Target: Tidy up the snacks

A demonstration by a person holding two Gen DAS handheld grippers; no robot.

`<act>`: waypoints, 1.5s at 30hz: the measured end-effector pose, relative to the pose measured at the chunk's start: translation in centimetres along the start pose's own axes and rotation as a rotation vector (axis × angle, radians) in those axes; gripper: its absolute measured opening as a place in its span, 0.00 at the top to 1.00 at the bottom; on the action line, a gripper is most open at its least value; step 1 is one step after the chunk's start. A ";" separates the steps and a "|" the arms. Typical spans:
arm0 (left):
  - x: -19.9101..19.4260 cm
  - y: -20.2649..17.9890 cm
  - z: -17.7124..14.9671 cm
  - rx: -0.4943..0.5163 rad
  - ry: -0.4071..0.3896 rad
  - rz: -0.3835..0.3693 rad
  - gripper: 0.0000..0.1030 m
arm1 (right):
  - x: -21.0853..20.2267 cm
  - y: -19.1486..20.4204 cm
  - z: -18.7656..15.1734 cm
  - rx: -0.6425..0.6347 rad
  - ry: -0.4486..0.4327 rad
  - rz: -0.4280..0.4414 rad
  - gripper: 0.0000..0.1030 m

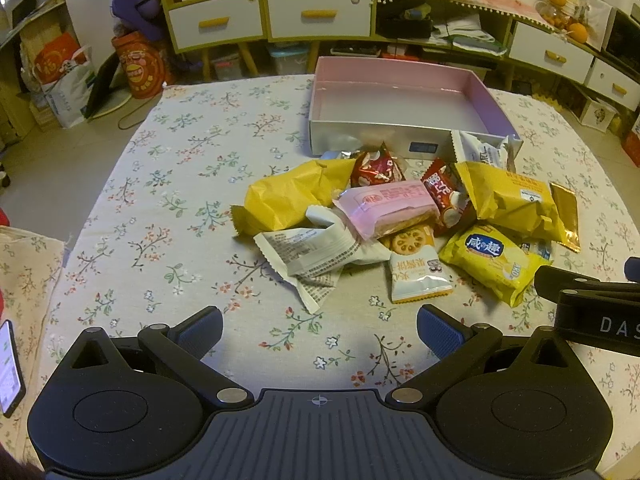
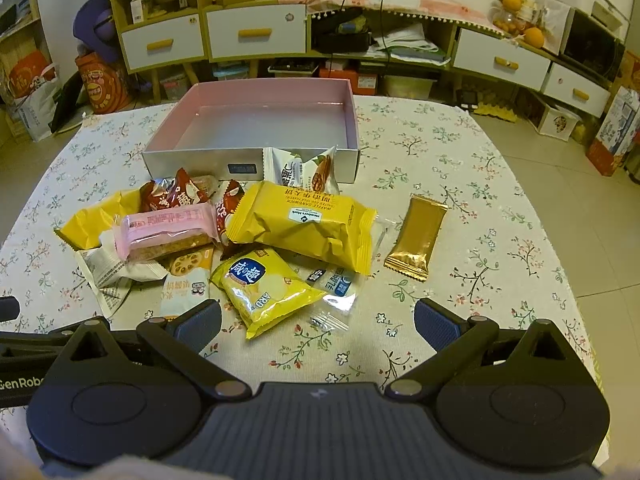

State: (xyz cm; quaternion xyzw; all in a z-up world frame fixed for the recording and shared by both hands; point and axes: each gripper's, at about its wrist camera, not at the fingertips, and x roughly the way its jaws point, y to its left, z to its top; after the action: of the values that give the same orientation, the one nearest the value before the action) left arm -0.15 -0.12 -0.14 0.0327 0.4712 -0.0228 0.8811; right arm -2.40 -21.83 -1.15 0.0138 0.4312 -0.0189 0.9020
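Note:
A pile of snack packets lies on the floral tablecloth in front of an empty pink-lined box. In the pile are a large yellow packet, a pink bar, a small yellow chips bag, a gold wafer packet, red packets and white packets. My left gripper hangs open just short of the pile. My right gripper is open too, its left finger by the chips bag. Neither holds anything.
The right gripper's body juts in at the left wrist view's right edge. A phone lies at the table's left edge. Drawers and shelves line the wall behind the table. Bags stand on the floor at the far left.

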 end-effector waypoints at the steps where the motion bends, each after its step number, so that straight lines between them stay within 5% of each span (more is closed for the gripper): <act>1: 0.0 0.0 0.0 -0.002 0.000 -0.001 0.00 | 0.0 0.0 0.0 0.000 0.000 0.000 0.00; 45: 0.2 0.1 0.2 -0.004 0.009 -0.017 0.00 | 0.2 -0.4 -0.2 0.016 0.008 -0.021 0.00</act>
State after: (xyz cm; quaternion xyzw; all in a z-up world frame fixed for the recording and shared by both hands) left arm 0.15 -0.08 -0.15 0.0267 0.4756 -0.0293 0.8788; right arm -2.41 -22.23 -1.43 0.0167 0.4348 -0.0316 0.8998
